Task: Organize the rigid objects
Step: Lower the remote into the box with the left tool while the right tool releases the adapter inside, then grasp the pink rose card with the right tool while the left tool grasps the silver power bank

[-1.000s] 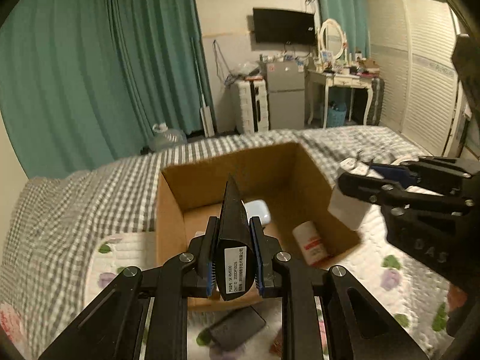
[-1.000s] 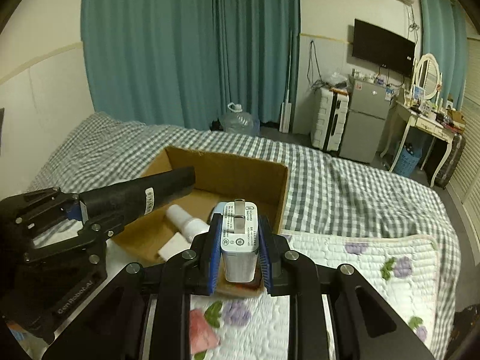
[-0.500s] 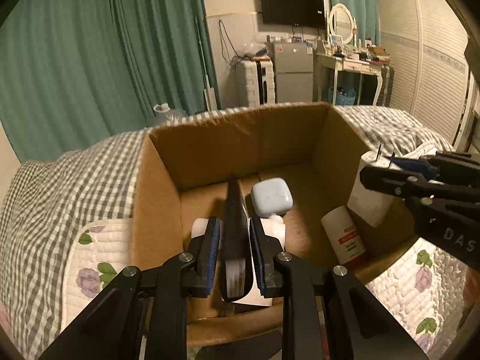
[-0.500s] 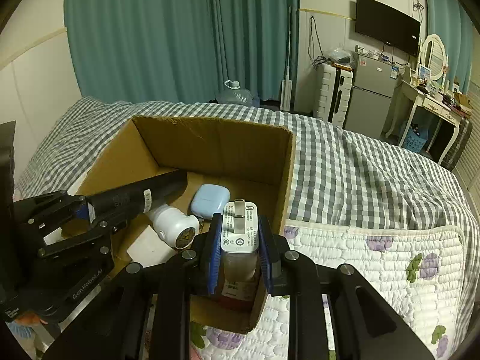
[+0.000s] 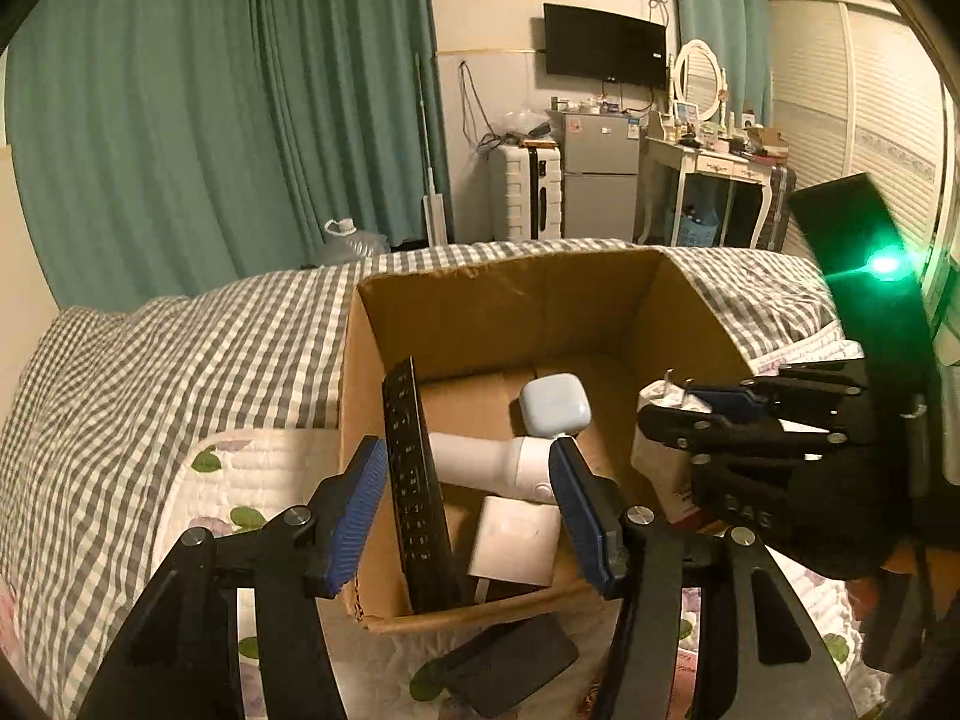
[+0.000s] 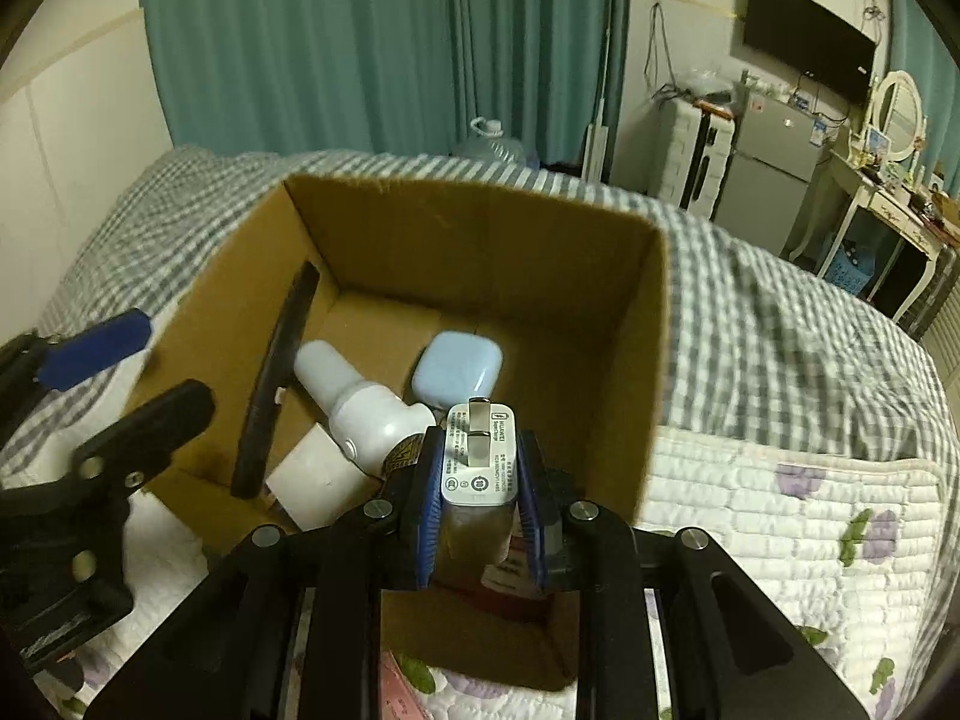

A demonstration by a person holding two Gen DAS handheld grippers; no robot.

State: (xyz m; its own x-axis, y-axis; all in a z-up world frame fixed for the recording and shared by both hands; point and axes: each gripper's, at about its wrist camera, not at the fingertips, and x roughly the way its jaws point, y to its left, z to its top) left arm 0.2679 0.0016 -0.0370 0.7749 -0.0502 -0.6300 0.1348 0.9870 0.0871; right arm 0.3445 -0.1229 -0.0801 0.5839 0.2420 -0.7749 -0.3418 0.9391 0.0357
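An open cardboard box (image 5: 510, 306) (image 6: 480, 240) stands on the bed. My left gripper (image 5: 468, 480) is open over its near edge. The black remote (image 5: 417, 492) (image 6: 276, 384) leans upright against the box's left wall, free of my fingers. My right gripper (image 6: 480, 480) (image 5: 702, 414) is shut on a white charger plug (image 6: 477, 456) (image 5: 663, 402), held over the box's right side. In the box lie a white bottle (image 5: 492, 462) (image 6: 354, 402), a pale blue case (image 5: 555, 405) (image 6: 459, 369) and a white square box (image 5: 516, 546) (image 6: 315, 486).
A dark flat object (image 5: 510, 666) lies on the floral quilt (image 6: 780, 510) just in front of the box. The checked bedspread (image 5: 180, 372) surrounds the box. Curtains, a fridge and a dressing table stand beyond the bed.
My left gripper has opened and let go of the black remote, which now leans inside the box. My right gripper has moved further over the box with the plug.
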